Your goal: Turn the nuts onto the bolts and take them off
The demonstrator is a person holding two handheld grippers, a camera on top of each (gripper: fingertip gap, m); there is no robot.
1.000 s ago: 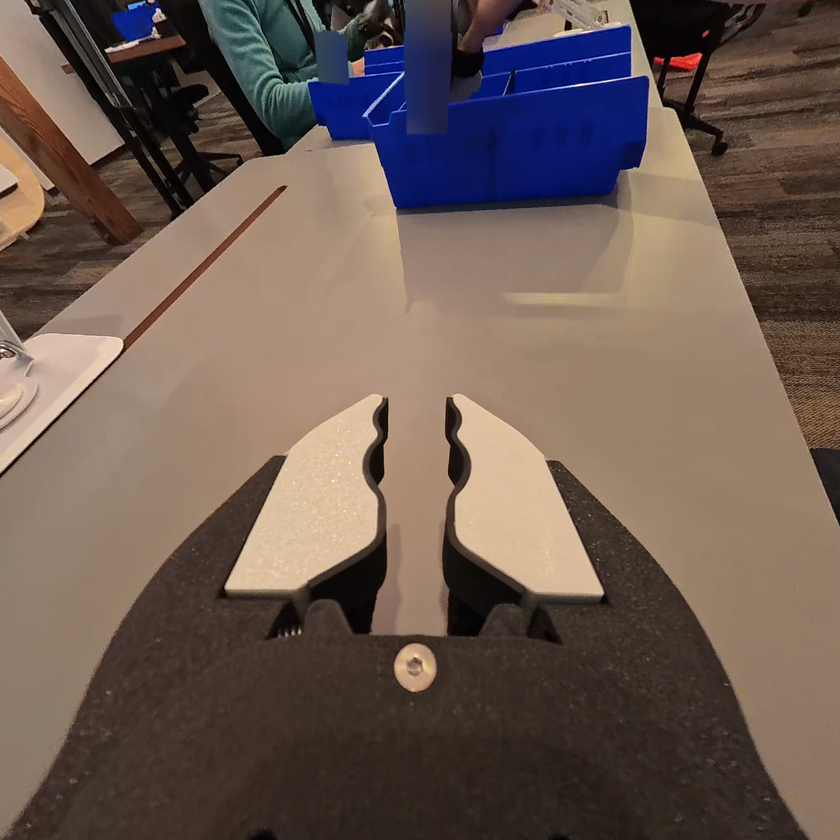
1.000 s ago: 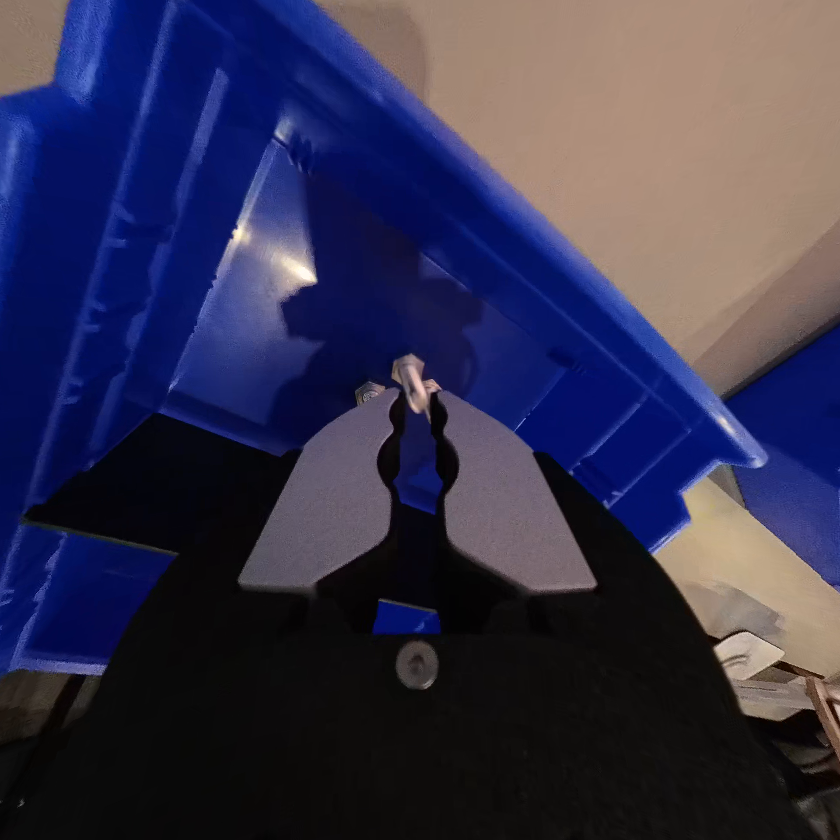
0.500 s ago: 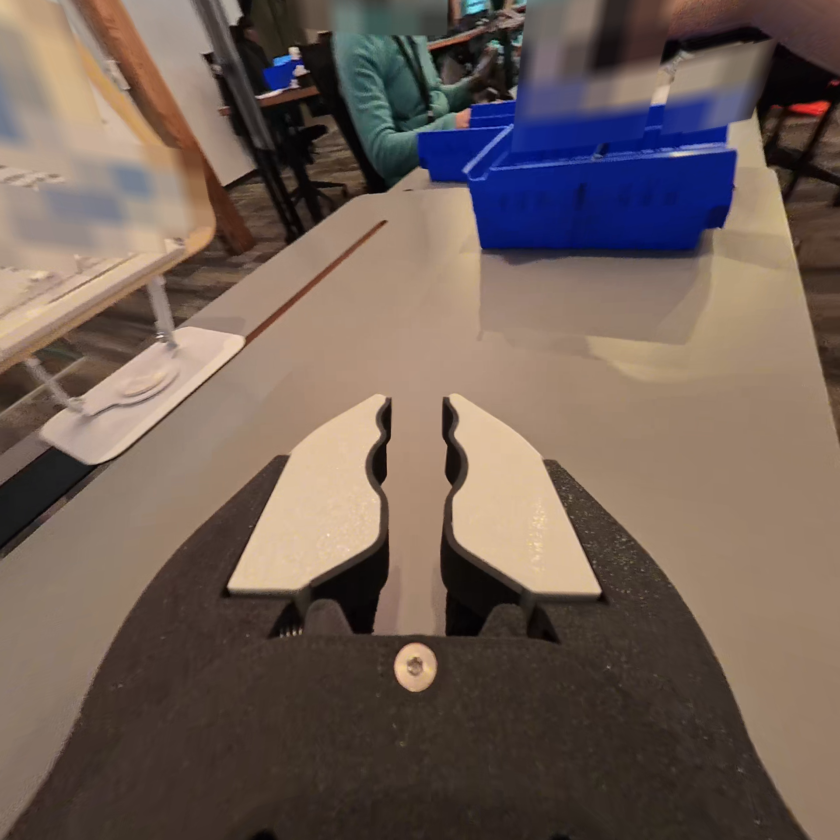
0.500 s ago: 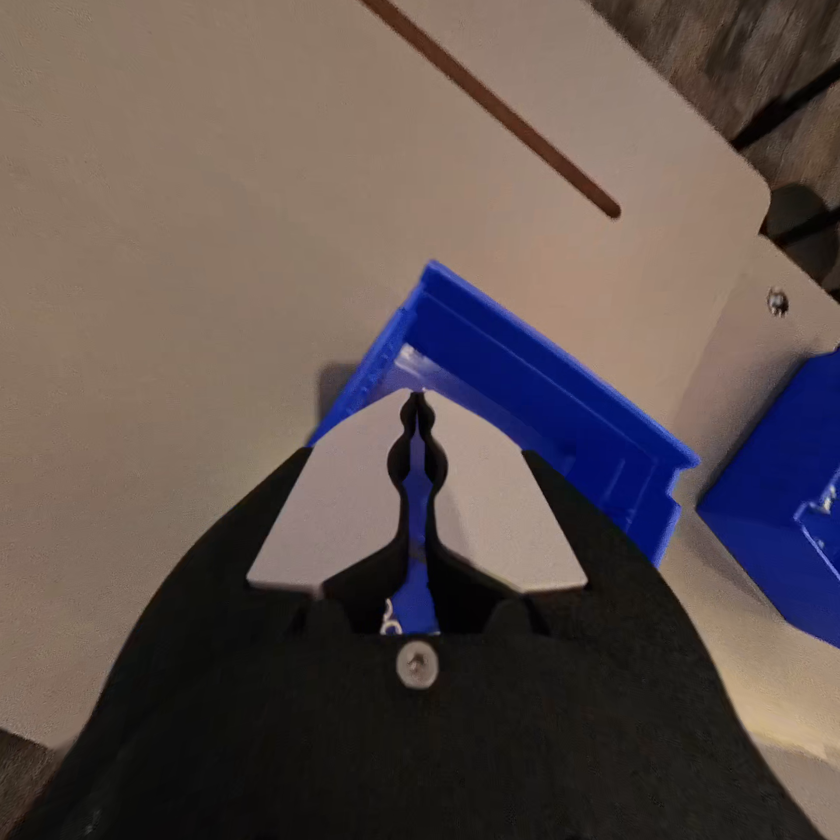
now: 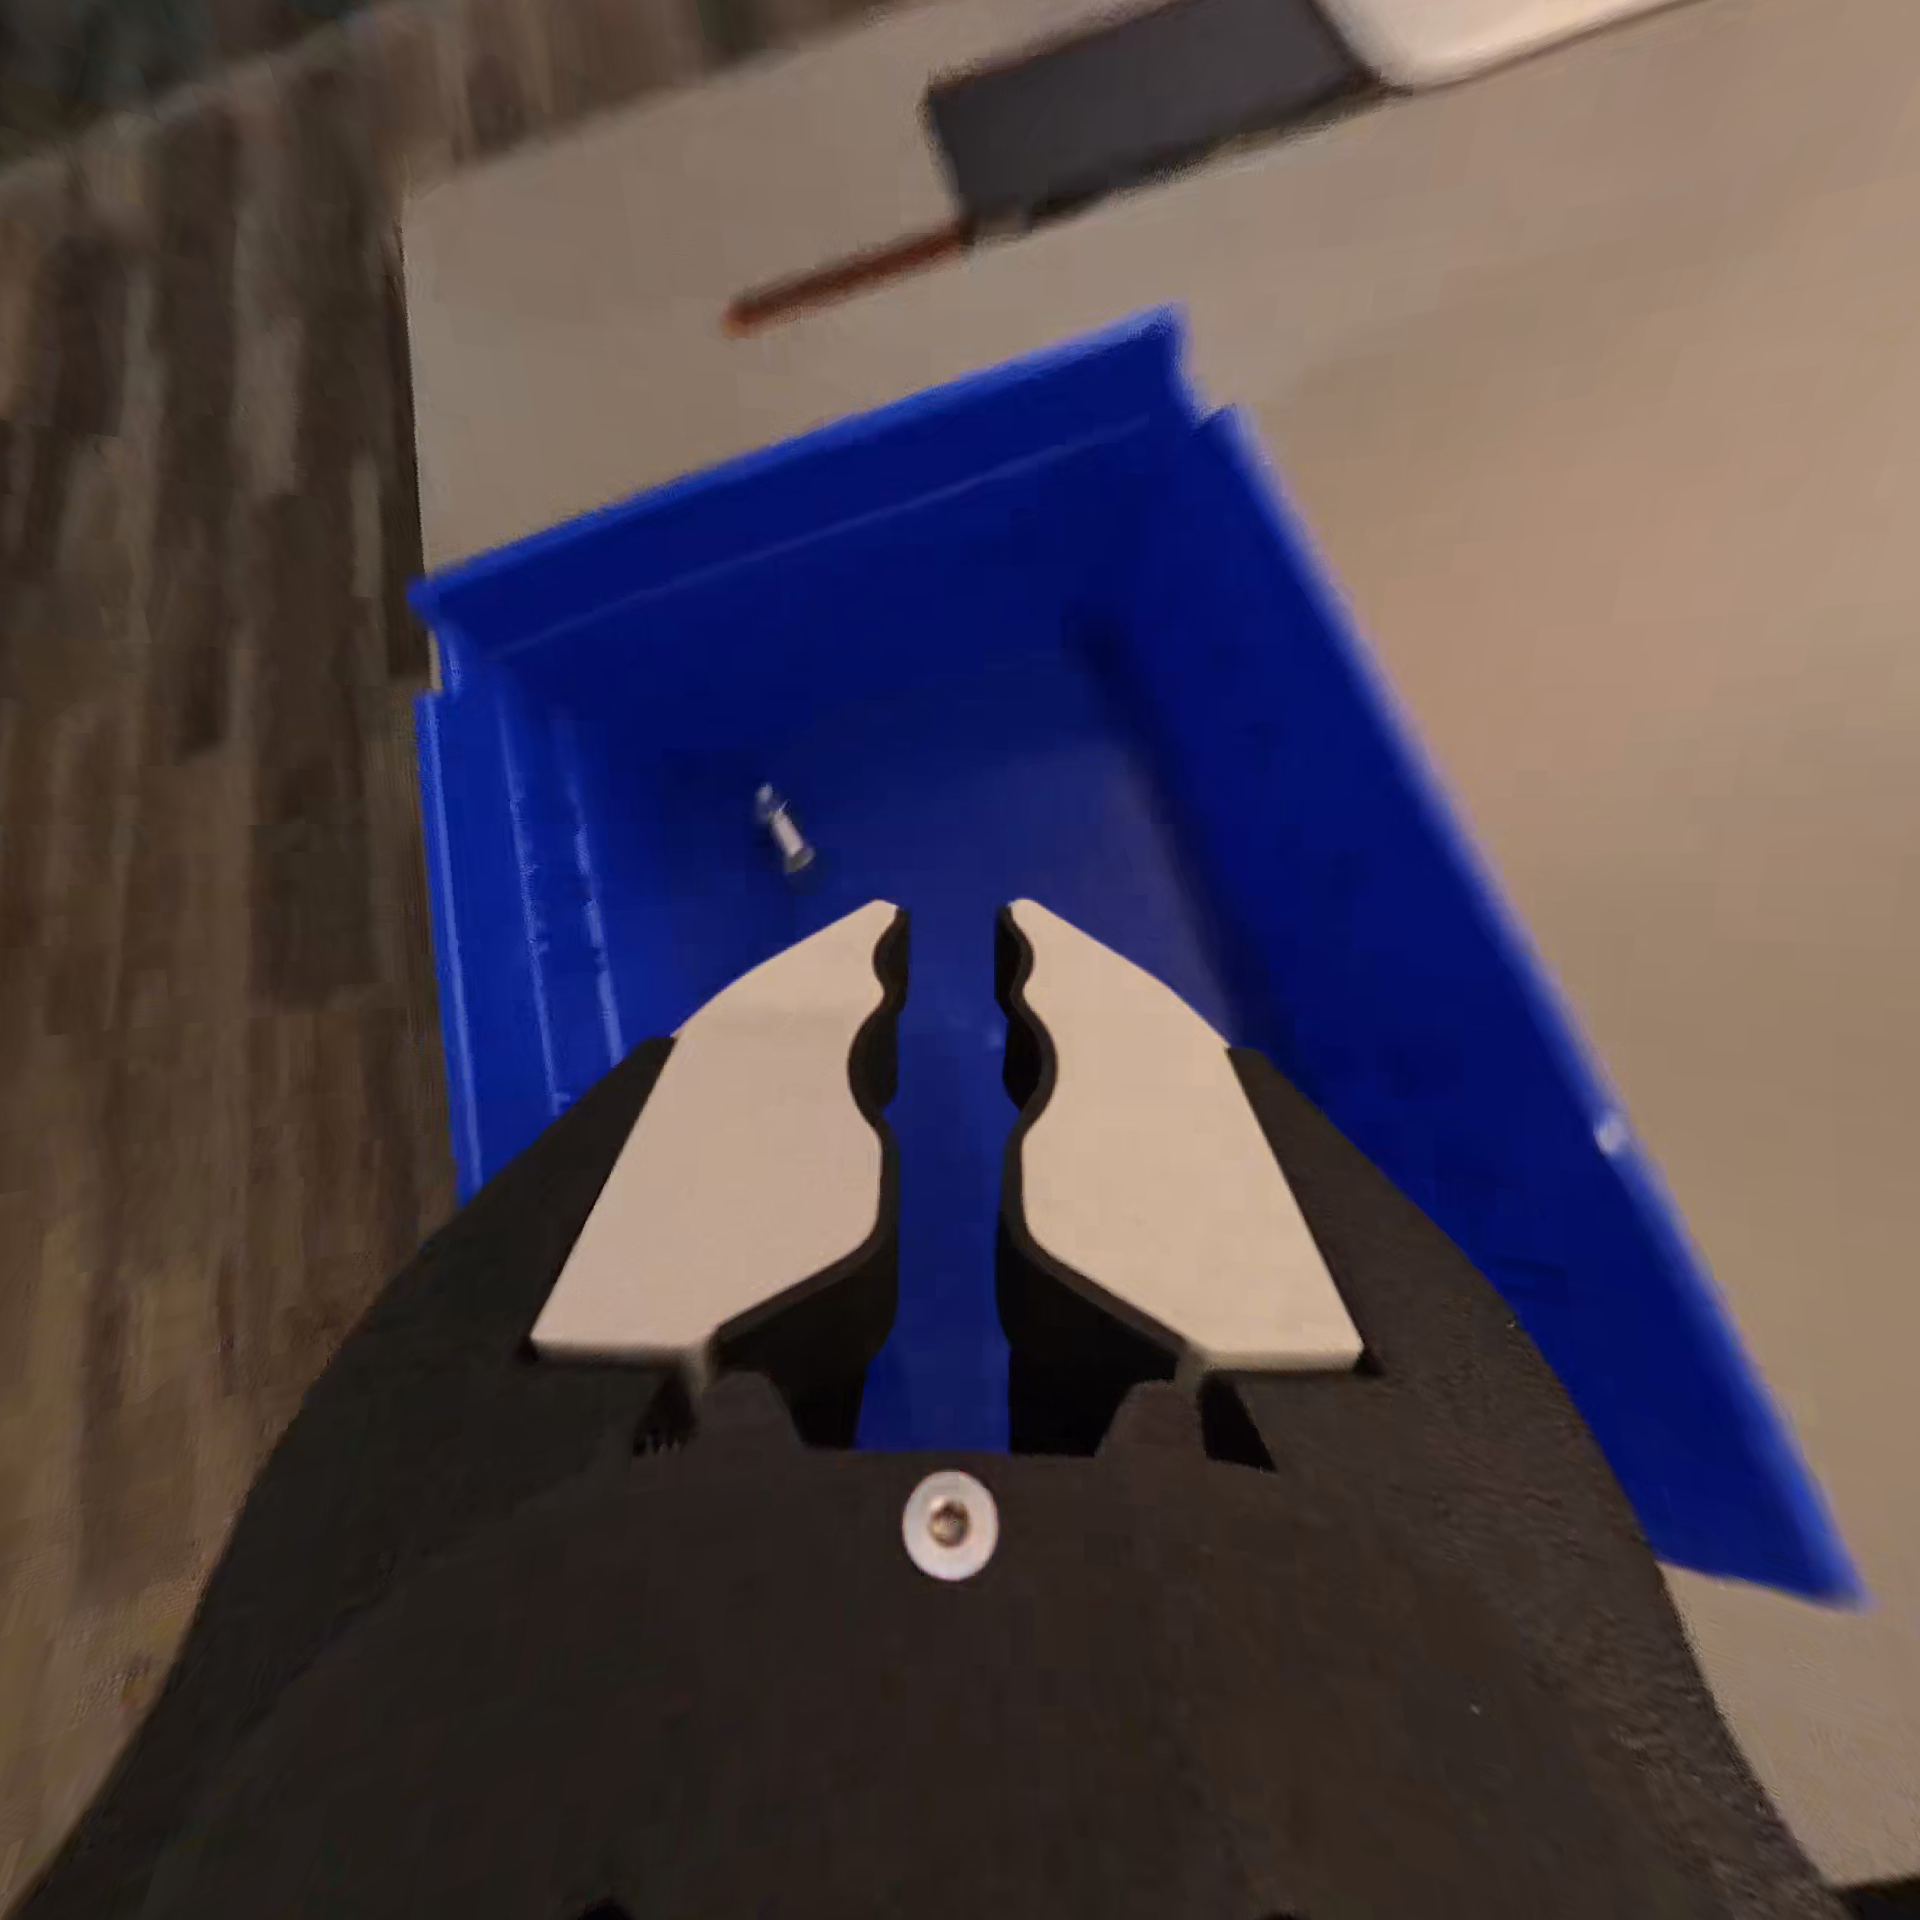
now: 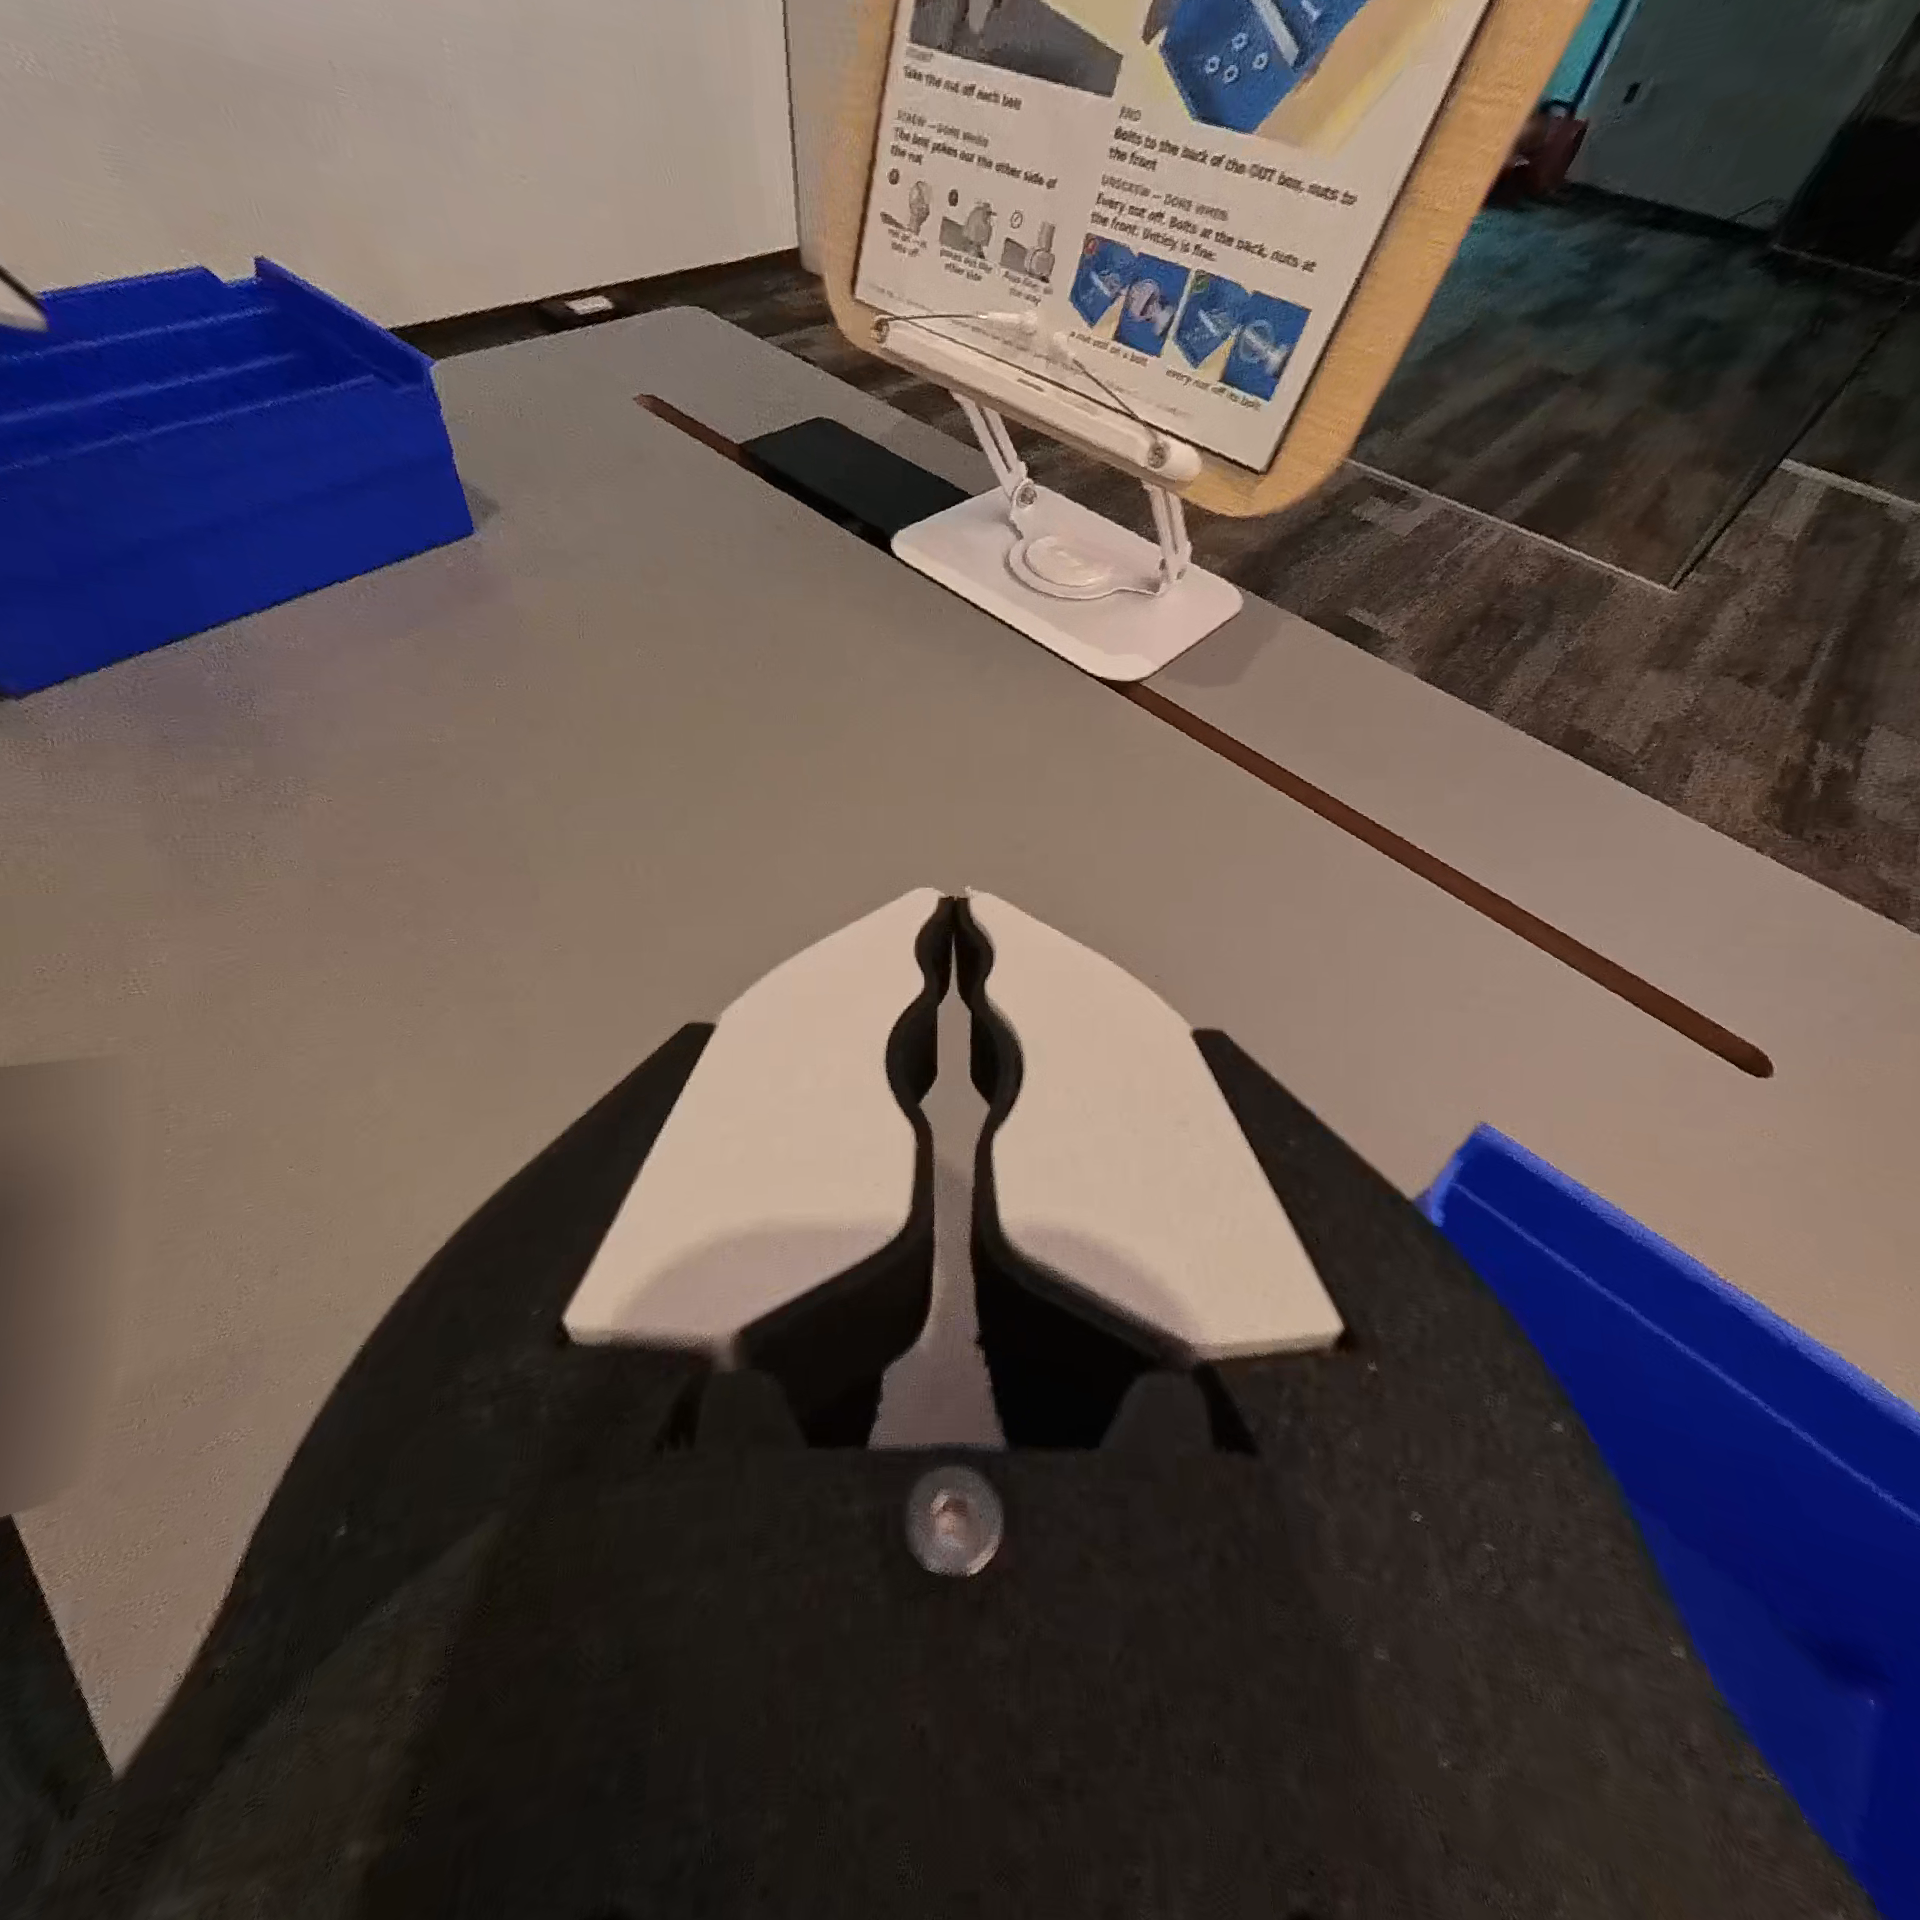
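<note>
In the left wrist view my left gripper is open and hangs over the inside of a blue bin. Only the bin floor shows between its pads. A small silver bolt lies on the bin floor, just beyond and left of the left fingertip, not touching it. In the right wrist view my right gripper is shut, its pads meeting at the tips, above the grey table. I see nothing between its pads.
A blue bin stands at the far left and another blue bin's rim at the lower right. An instruction sheet on a wooden board stands on a white base. A brown slot runs along the table. Carpet lies beyond the table edge. Across from one pair of fingers to the other is roughly 65 cm.
My left gripper swung from looking along the table to looking down into the blue bin, and its jaws narrowed a little. My right gripper shut, left the bin and now points across the table.
</note>
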